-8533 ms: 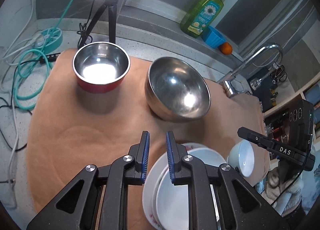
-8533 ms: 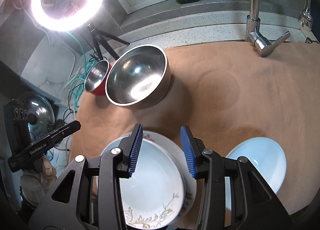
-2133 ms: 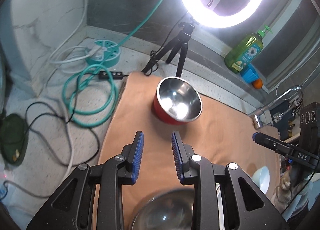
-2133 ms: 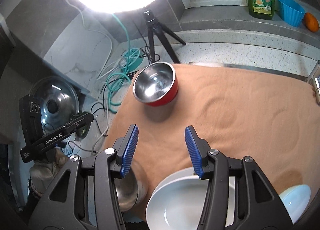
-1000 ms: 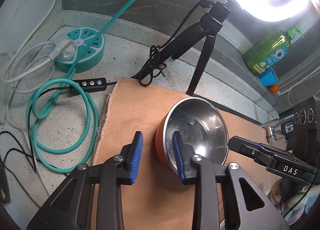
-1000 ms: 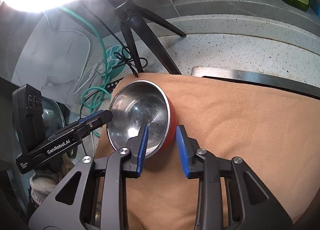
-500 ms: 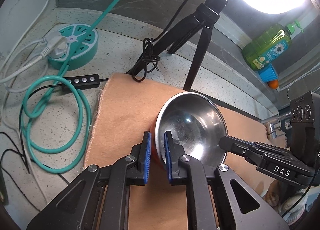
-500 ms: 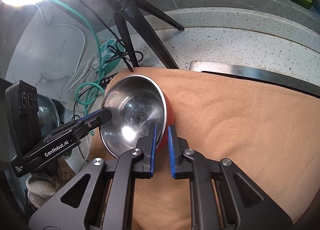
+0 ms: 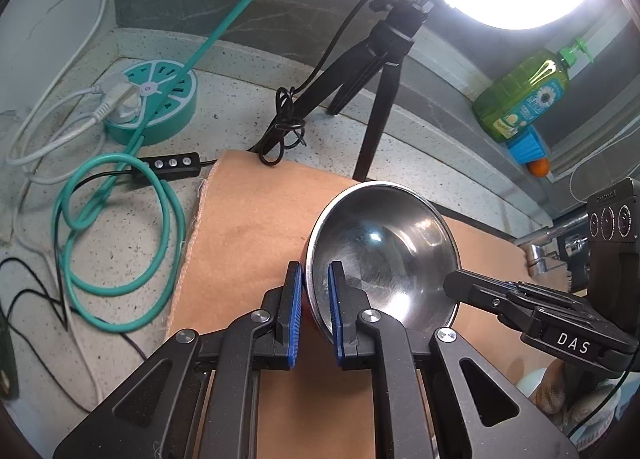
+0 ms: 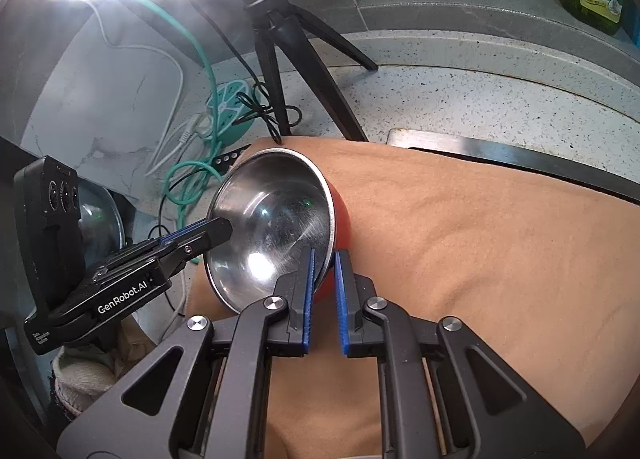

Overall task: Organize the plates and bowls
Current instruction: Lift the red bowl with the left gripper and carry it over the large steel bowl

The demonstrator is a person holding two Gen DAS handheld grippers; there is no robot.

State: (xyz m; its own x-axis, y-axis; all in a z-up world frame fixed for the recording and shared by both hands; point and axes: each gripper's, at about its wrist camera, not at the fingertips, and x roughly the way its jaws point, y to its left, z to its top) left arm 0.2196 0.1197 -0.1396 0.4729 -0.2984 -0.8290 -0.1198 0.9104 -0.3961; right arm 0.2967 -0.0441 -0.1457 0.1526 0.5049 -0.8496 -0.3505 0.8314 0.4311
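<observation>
Both my grippers clamped on one red-walled, steel-lined round bowl [image 9: 384,255], tilted over the tan cloth [image 9: 248,227], left gripper [image 9: 314,309] pinching its near-left rim, right gripper [image 10: 323,297] its near-right rim.

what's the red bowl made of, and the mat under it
Red bowl: looks like polished stainless steel inside, mirror glints and fine scratches; outside a smooth red coat, paint or plastic unclear. Mat: soft tan fabric, probably towel or fleece, with matte nap and gentle folds.
</observation>
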